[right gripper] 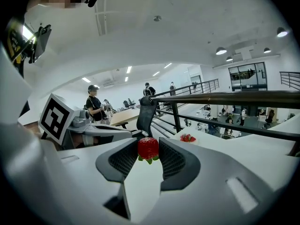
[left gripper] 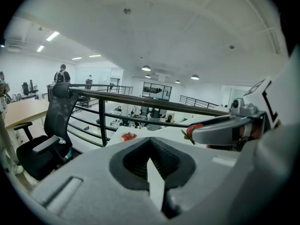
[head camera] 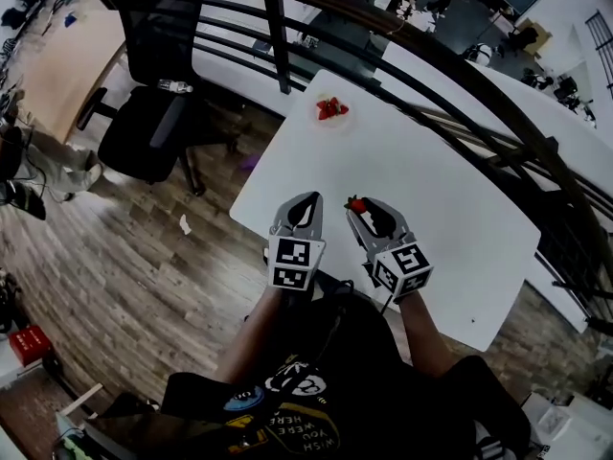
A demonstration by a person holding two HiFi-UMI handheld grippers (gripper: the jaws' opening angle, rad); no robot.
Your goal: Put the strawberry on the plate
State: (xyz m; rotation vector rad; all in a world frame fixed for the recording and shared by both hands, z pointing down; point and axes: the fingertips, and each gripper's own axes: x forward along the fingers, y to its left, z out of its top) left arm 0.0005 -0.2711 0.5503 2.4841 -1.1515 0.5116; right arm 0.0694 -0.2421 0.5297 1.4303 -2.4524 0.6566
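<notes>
Both forearms reach forward side by side over the table's (head camera: 431, 180) near edge, the grippers tipped slightly downward. The right gripper (head camera: 364, 211) is clamped on the strawberry (right gripper: 148, 147); the left gripper (head camera: 306, 204) has its jaws together, empty. Bare tabletop lies between them and the plate (head camera: 335, 124) of strawberries at the far left corner, with the railing (head camera: 431, 75) just beyond

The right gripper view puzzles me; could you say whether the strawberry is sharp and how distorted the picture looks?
Right gripper view: the red strawberry held in the fingers is sharp; fisheye rounds the frame, corners black. Head view: dim, darkened edges, rectangular white table bright.
</notes>
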